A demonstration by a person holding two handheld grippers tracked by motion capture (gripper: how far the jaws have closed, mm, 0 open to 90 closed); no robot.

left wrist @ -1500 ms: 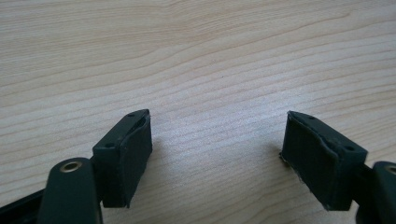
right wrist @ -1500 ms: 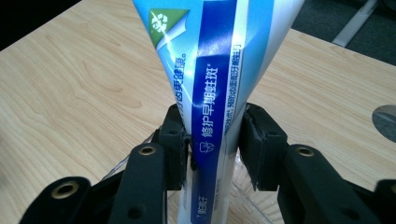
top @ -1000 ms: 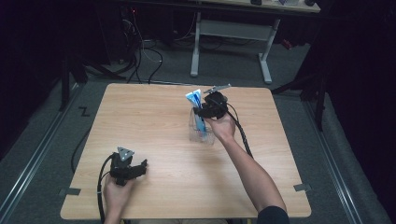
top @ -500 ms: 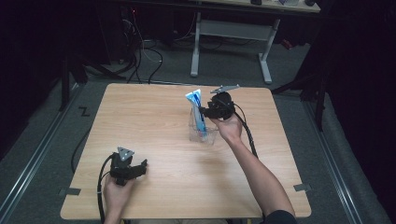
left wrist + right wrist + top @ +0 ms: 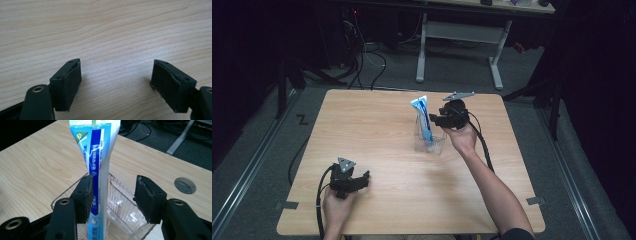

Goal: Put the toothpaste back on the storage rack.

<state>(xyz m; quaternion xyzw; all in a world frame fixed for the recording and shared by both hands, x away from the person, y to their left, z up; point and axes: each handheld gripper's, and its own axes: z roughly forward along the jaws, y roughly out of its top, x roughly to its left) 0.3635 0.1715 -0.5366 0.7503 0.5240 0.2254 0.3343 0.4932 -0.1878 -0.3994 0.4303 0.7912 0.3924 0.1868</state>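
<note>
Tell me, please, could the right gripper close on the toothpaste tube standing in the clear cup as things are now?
Probably yes. The right gripper has open jaws on either side of the toothpaste tube, which stands upright in the clear cup. Above the cup's rim, nothing lies between the pads and the tube.

A lab or test room; bare wooden table (image 5: pixel 377 125), dark curtains, loose cables (image 5: pixel 362 55) on grey carpet.
</note>
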